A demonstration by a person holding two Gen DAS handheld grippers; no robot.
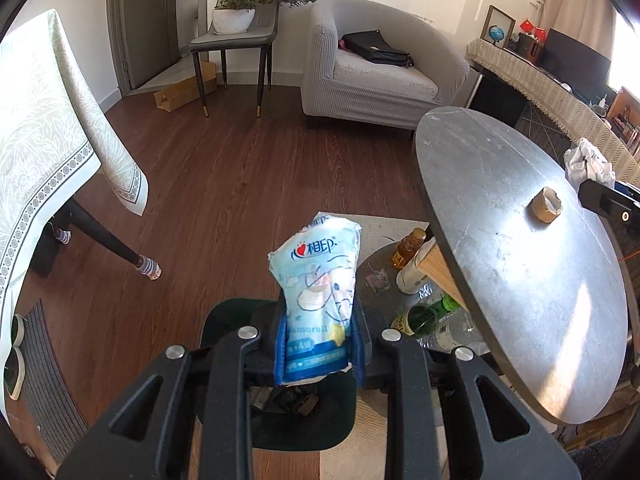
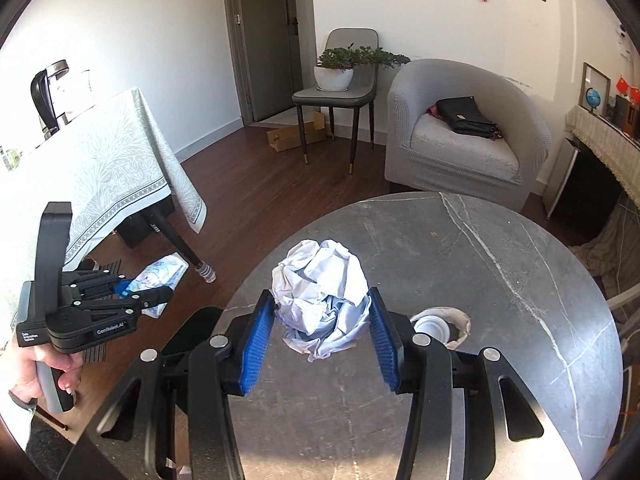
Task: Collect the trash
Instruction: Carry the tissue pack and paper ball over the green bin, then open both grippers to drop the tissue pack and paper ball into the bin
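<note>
My left gripper (image 1: pixel 318 344) is clamped on a blue-and-white tissue pack (image 1: pixel 316 280); both blue pads press its lower half and the upper half stands clear above the fingertips. Directly beneath the pack sits a dark green bin (image 1: pixel 276 420), its rim visible at 9 o'clock and 6 o'clock of the jaws, with dark items inside. At 3 o'clock of the pack, a lower shelf holds an amber bottle (image 1: pixel 408 246), a green bottle (image 1: pixel 424 316) and a white container (image 1: pixel 412 278). The round grey tabletop (image 1: pixel 520 280) overhangs that shelf, its near edge close to the right finger. From 9 to 12 o'clock, open wood floor (image 1: pixel 224 176) runs to the clothed dining table (image 1: pixel 52 128) and the grey armchair (image 1: pixel 380 68).

My right gripper (image 2: pixel 322 332) is closed on a crumpled white paper ball (image 2: pixel 320 284); both blue pads touch its sides and its loose lower folds hang between the fingers, over the tabletop. At 3 o'clock, just beyond the right finger, a tape roll core (image 2: pixel 444 322) lies on the table surface. The table's left edge curves past at 9 o'clock; beyond it the left gripper and its pack hang over the floor, held by a hand (image 2: pixel 36 372). From 12 to 2 o'clock the tabletop is bare up to its far rim.
</note>
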